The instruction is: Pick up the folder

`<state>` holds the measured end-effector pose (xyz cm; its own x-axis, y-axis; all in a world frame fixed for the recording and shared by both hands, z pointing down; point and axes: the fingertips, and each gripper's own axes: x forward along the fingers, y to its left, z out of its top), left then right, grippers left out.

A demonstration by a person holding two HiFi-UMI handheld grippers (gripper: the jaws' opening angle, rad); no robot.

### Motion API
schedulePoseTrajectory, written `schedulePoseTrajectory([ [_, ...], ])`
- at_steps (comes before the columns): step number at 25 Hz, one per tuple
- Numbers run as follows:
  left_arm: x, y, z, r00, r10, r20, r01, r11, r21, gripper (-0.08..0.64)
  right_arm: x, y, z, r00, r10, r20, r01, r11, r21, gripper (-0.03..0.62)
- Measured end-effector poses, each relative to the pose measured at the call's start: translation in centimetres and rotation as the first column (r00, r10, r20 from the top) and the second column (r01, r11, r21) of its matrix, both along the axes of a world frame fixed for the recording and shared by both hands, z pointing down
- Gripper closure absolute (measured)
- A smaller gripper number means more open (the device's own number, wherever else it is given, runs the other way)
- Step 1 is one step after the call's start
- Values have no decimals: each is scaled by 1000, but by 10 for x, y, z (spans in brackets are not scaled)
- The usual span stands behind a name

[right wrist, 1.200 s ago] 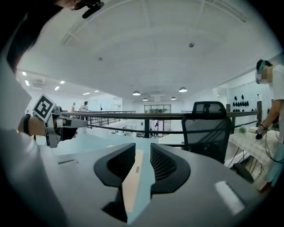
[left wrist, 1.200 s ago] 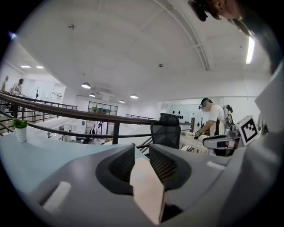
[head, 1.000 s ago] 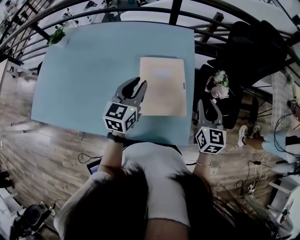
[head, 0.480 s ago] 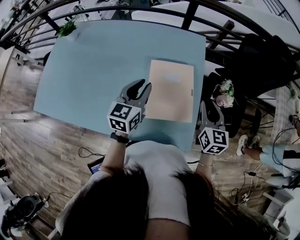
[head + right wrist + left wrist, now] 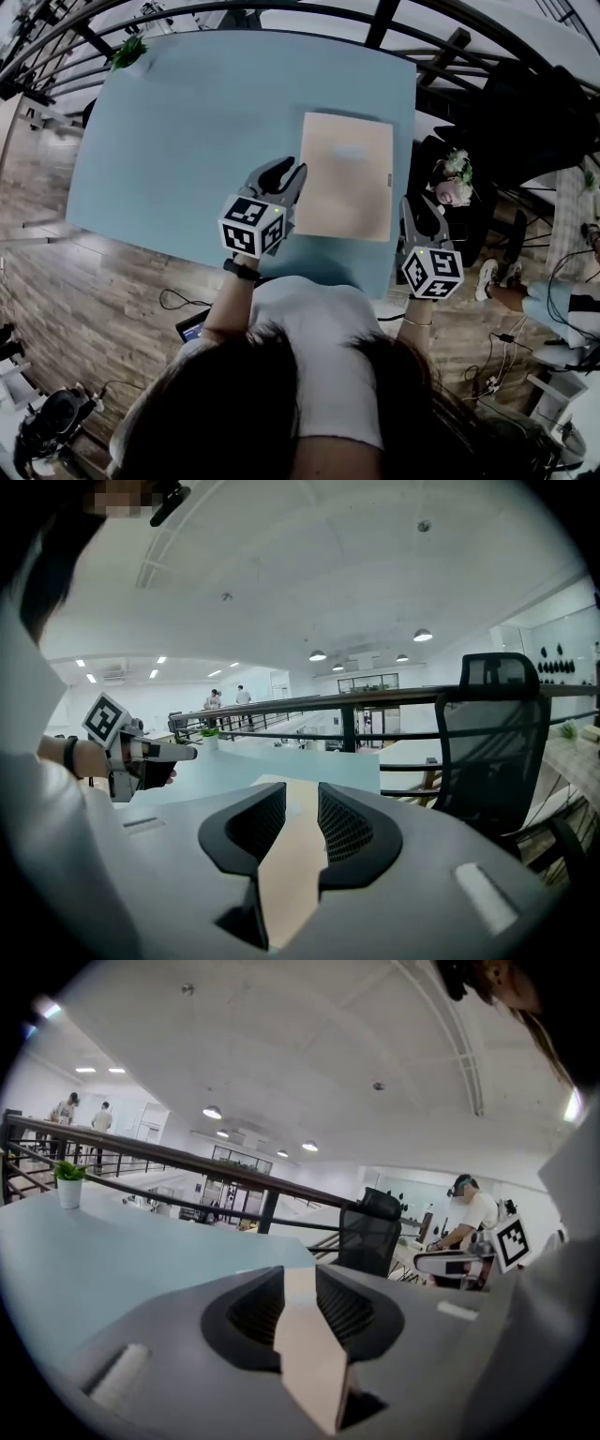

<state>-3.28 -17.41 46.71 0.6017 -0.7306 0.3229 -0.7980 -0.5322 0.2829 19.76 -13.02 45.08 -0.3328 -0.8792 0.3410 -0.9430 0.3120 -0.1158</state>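
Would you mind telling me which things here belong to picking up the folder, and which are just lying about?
Part of the job:
- folder, flat on the table
- left gripper, open, beside the folder's left edge
- right gripper, open, off its near right corner

Just lying about:
- potted plant on the table's far corner
- office chair
- railing
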Motion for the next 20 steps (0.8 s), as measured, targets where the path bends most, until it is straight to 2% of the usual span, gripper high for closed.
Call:
schedulePoseTrajectory([
  [5, -1, -2, 27, 1000, 4, -27, -6, 995, -99, 445, -2, -8, 23, 999, -22, 33, 24, 997, -77, 511],
  [9, -4, -5, 52, 998, 4, -57, -14, 983, -183, 440, -6, -17, 42, 998, -36, 53, 42, 990, -132, 511],
  [16, -2, -3, 91, 994, -18, -112, -19, 947, -320, 434, -4, -24, 74, 995, -44, 93, 64, 972, -227, 511],
  [20, -1, -1, 109, 991, -30, -128, -20, 928, -372, 426, -3, -24, 93, 993, -45, 112, 75, 956, -282, 511],
])
